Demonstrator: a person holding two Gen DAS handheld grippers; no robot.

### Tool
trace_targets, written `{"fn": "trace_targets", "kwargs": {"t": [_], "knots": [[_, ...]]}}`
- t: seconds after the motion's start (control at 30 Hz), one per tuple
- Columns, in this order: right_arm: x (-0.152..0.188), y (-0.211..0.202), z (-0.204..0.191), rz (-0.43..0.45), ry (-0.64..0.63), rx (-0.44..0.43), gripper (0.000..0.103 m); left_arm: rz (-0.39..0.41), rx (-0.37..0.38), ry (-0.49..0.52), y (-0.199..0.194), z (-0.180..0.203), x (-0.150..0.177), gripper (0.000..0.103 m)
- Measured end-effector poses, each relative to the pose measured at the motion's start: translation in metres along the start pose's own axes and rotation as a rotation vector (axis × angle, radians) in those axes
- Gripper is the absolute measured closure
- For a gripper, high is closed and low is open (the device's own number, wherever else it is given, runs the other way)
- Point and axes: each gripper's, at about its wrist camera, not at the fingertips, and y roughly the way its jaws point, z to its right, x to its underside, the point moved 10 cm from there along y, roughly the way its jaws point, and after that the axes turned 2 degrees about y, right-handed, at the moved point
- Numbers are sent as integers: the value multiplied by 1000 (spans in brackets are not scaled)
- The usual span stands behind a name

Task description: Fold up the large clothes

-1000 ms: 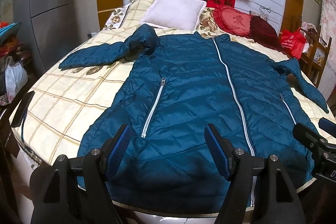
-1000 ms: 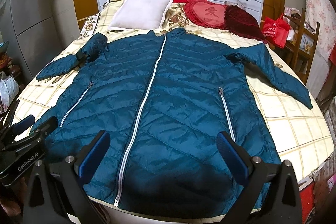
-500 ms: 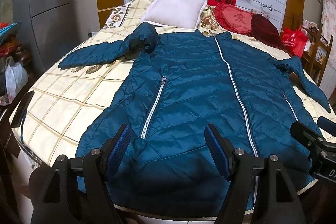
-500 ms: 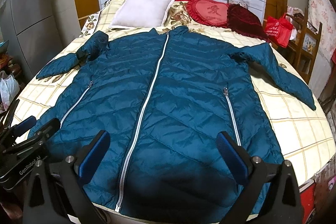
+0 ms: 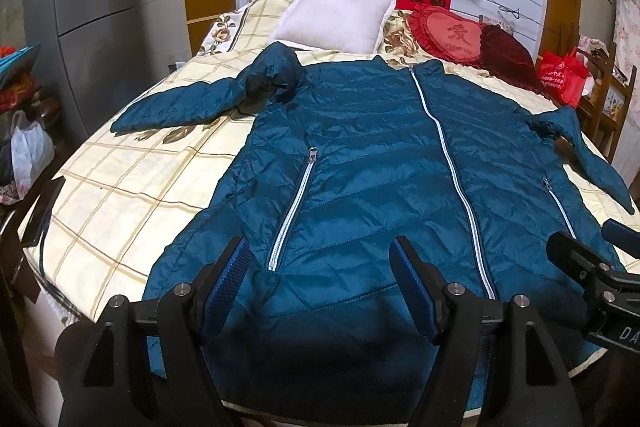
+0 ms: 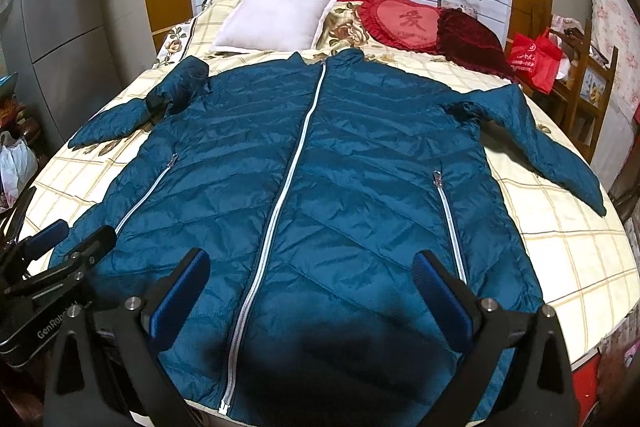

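Observation:
A large teal quilted jacket (image 5: 360, 167) lies flat and zipped on the bed, collar toward the pillows, both sleeves spread out; it also shows in the right wrist view (image 6: 320, 187). Its left sleeve (image 5: 192, 103) is bunched at the shoulder. My left gripper (image 5: 320, 259) is open and empty above the hem's left part, near the left pocket zipper (image 5: 290, 211). My right gripper (image 6: 312, 271) is open wide and empty above the hem by the centre zipper (image 6: 280, 203). Each gripper shows at the edge of the other's view.
The bed (image 5: 120, 187) has a cream checked cover. A white pillow (image 5: 336, 15), a red heart cushion (image 5: 452, 31) and a dark red cushion (image 6: 468, 39) lie at its head. A grey cabinet (image 5: 92, 7) stands left; a red bag (image 5: 560, 75) and wooden shelf stand right.
Both grippers have moved slightly forward and down toward the jacket's hem, so the jacket looks a little larger. Both stay open and the jacket has not moved.

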Motion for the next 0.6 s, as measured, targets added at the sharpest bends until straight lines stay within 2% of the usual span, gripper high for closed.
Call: {"fn": "trace_targets", "kwargs": {"t": [0.6], "knots": [[1, 12, 1, -15, 8, 4, 1, 2, -3, -8, 8, -5, -4, 39]]}}
